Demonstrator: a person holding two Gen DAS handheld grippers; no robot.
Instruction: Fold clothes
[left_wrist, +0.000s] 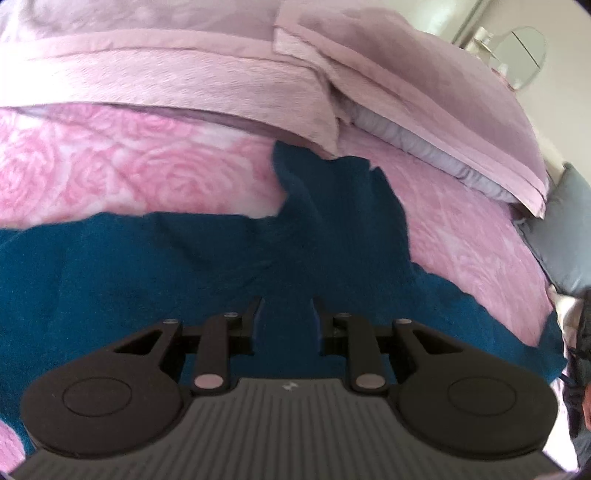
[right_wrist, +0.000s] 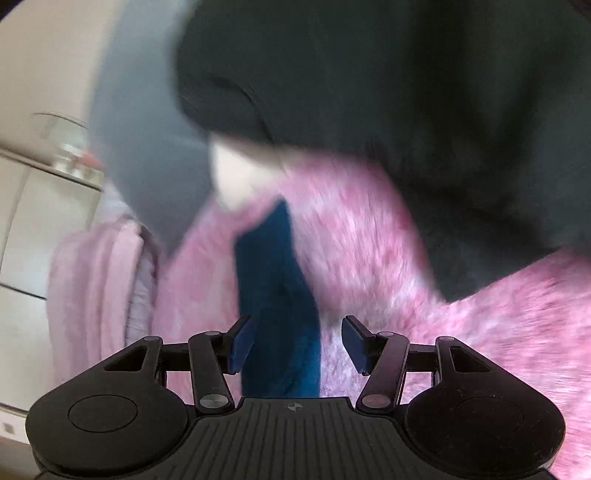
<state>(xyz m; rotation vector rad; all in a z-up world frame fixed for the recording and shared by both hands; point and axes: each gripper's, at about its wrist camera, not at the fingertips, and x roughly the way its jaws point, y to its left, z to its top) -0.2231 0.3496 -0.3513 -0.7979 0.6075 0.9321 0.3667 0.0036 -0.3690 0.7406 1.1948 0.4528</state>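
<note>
- Left gripper (left_wrist: 287, 314): jaws narrowly parted, a ridge of the blue garment (left_wrist: 147, 273) between them; contact with the pads unclear.
- Right gripper (right_wrist: 297, 343): jaws wide open, empty, above a narrow strip of blue cloth.
- Blue garment: spread on the pink bedspread (left_wrist: 110, 162), one flap reaching far.
- Lilac blanket (left_wrist: 221, 77) farther off.
- Dark garment (right_wrist: 424, 92) at far right, blurred.

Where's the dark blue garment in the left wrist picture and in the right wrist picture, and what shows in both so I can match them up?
Left wrist: the dark blue garment spreads across the lower middle, one part reaching up at centre.
Right wrist: it is a narrow upright strip at lower centre, between the right gripper's open fingers.
Shared landmark: the pink rose-patterned bedspread beneath it.
</note>
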